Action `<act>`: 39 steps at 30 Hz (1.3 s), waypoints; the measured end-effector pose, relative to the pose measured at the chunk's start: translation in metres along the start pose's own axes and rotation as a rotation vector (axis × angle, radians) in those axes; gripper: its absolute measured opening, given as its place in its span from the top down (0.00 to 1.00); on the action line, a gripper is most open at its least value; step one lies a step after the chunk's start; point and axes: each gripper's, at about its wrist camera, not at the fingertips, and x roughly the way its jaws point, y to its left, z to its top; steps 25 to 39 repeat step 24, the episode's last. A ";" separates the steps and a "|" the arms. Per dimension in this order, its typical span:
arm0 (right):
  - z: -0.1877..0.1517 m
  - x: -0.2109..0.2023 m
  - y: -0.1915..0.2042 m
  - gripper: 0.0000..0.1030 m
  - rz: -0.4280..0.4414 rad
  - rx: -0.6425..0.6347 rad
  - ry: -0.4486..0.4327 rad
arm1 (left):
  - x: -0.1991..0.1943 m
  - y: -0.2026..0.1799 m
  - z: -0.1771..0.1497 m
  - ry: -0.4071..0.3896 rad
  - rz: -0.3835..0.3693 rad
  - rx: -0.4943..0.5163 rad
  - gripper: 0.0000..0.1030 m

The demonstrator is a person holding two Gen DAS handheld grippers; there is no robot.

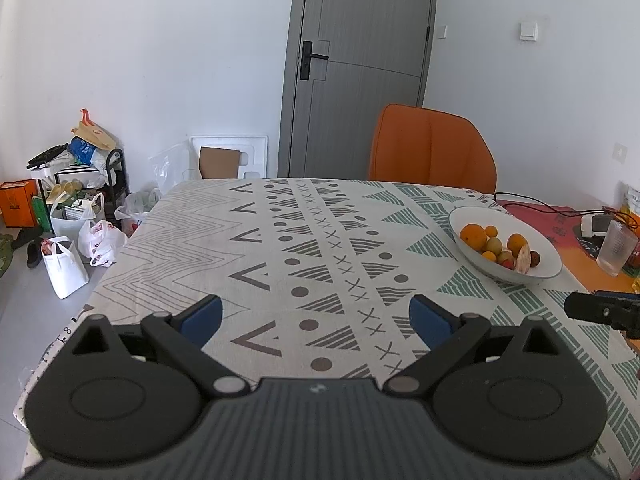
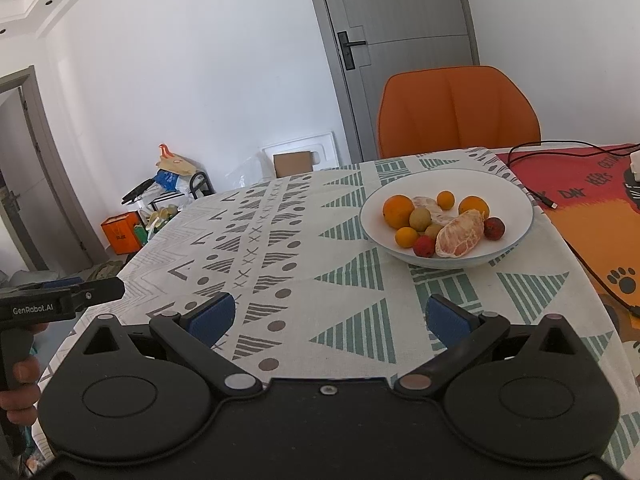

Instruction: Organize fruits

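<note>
Both tongs gape wide and carry nothing: left tongs (image 1: 316, 316), right tongs (image 2: 330, 318). The white bowl (image 2: 516, 200) of fruit sits on the tabletop (image 2: 320, 240) at one o'clock from the right tongs. I'd send those in, closing gently on the peeled citrus (image 2: 460, 234). Only the left view shows the ribbed glass (image 1: 616, 246).

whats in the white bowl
The white bowl holds two oranges, two smaller orange fruits, greenish-brown round fruits, two red ones and peeled citrus pieces. Anything beneath the pile is hidden.
</note>
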 end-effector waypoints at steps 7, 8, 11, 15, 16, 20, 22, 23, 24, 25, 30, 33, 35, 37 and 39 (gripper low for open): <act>0.000 0.001 0.000 0.00 -0.002 0.000 0.002 | 0.000 0.000 -0.002 0.002 -0.001 0.001 0.04; 0.000 0.001 0.000 0.00 -0.002 0.001 0.003 | 0.000 0.000 -0.001 0.002 -0.002 0.001 0.04; -0.001 0.002 0.000 0.00 -0.002 0.001 0.007 | 0.000 0.001 -0.002 0.003 -0.002 0.001 0.04; -0.002 0.003 0.000 0.00 0.000 0.001 0.011 | -0.001 -0.001 -0.003 -0.005 -0.008 0.016 0.04; -0.002 0.003 0.000 0.00 0.000 0.001 0.012 | -0.001 -0.001 -0.003 -0.006 -0.010 0.020 0.04; -0.003 0.003 0.000 0.00 0.002 0.000 0.012 | -0.001 -0.002 -0.002 -0.002 -0.016 0.021 0.04; -0.003 0.003 0.000 0.00 -0.001 0.001 0.014 | -0.001 -0.002 -0.002 0.001 -0.015 0.023 0.04; -0.003 0.003 0.001 0.00 0.000 0.002 0.013 | -0.001 -0.002 -0.002 0.002 -0.015 0.023 0.04; -0.003 0.003 0.001 0.00 0.001 0.003 0.014 | -0.001 -0.002 -0.001 0.002 -0.015 0.023 0.04; -0.003 0.003 0.001 0.00 0.001 0.003 0.014 | -0.001 -0.002 -0.001 0.002 -0.015 0.023 0.04; -0.003 0.003 0.001 0.00 0.001 0.003 0.014 | -0.001 -0.002 -0.001 0.002 -0.015 0.023 0.04; -0.003 0.003 0.001 0.00 0.001 0.003 0.014 | -0.001 -0.002 -0.001 0.002 -0.015 0.023 0.04; -0.003 0.003 0.001 0.00 0.001 0.003 0.014 | -0.001 -0.002 -0.001 0.002 -0.015 0.023 0.04; -0.003 0.003 0.001 0.00 0.001 0.003 0.014 | -0.001 -0.002 -0.001 0.002 -0.015 0.023 0.04; -0.003 0.003 0.001 0.00 0.001 0.003 0.014 | -0.001 -0.002 -0.001 0.002 -0.015 0.023 0.04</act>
